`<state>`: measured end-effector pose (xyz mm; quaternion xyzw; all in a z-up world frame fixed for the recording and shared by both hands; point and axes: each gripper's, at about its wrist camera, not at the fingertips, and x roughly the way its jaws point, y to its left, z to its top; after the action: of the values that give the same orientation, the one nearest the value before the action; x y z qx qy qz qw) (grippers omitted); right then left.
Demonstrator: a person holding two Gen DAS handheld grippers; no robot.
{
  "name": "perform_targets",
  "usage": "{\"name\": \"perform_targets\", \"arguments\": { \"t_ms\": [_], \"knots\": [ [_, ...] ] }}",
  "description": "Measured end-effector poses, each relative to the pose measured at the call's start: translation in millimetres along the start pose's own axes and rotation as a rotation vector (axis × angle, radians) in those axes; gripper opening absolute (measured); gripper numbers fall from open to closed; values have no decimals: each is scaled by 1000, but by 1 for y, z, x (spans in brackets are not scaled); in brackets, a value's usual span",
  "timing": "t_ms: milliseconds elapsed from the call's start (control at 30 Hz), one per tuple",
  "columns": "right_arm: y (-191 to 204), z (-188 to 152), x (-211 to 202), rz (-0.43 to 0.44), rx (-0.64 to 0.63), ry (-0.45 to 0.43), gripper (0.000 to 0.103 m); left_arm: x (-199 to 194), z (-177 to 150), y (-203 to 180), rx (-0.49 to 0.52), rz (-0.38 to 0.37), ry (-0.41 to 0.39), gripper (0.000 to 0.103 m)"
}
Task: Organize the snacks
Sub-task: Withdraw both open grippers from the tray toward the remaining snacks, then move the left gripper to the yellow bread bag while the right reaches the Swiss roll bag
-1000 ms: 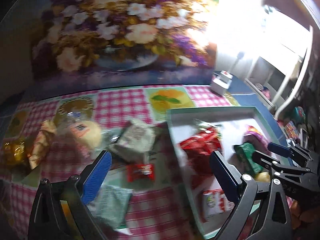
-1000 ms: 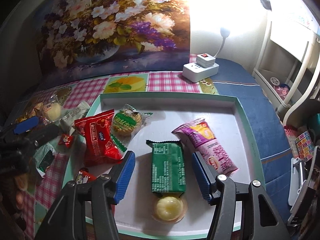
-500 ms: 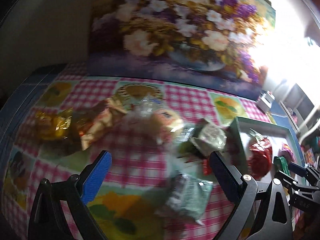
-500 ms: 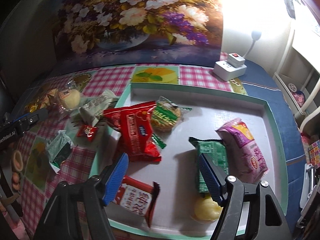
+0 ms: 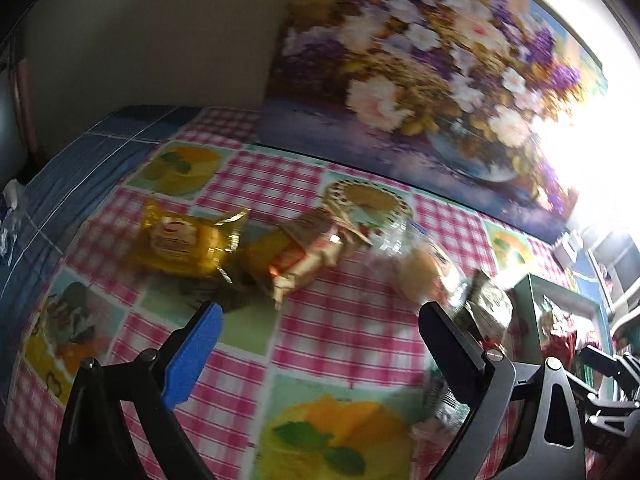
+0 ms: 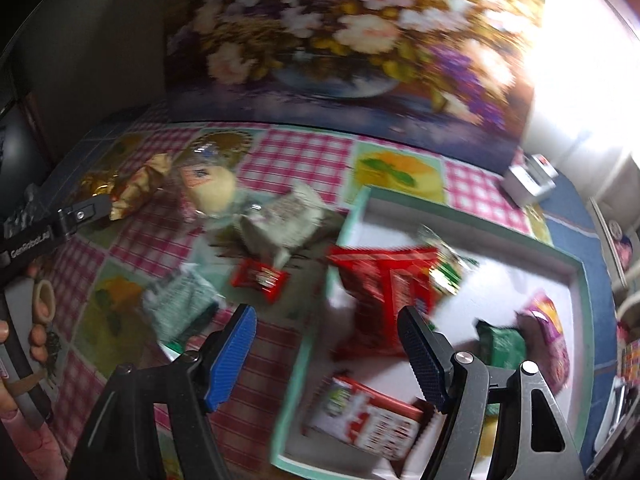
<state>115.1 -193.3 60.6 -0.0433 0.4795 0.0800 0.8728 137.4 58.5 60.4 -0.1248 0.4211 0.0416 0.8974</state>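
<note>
Loose snacks on checked tablecloth: gold-wrapped cake, orange packet, clear-wrapped bun. More near tray: small red candy, green sachet. Tray holds red bag, green bar, purple pack.

We carry left gripper spread wide, nothing between. Right gripper, jaws just opened, empty, straddles tray's left wall (frames blurred).

Risk, our guess: crinkly wrappers slip from pads; fast sweep knocks neighbours off table edge; right finger clips tray wall.

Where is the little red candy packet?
In the right wrist view, the little red candy packet lies on the checked tablecloth, just left of the tray.
</note>
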Motion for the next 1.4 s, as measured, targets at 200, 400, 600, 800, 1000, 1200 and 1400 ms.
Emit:
{"name": "perform_targets", "arguments": {
  "t_ms": [200, 400, 600, 800, 1000, 1200, 1400],
  "knots": [
    [34, 29, 12, 61, -46, 15, 77, 5, 24, 14, 23, 17, 4, 98],
    [63, 64, 25, 105, -51, 30, 77, 15, 51, 26, 37, 16, 15, 98],
    [78, 98, 41, 121, -9, 61, 77, 33, 77, 53, -8, 37, 36, 98],
    [110, 126, 53, 132, -24, 51, 77, 42, 75, 76, -62, 15, 58, 98],
    [156, 138, 65, 158, -104, 73, 77, 44, 72, 109, -135, 30, 70, 98],
    [197, 140, 77, 160, -214, 81, 77, 47, 67, 140, -209, 13, 97, 98],
    [218, 137, 95, 136, -300, 106, 77, 50, 62, 150, -217, -15, 120, 98]
  ]
}}
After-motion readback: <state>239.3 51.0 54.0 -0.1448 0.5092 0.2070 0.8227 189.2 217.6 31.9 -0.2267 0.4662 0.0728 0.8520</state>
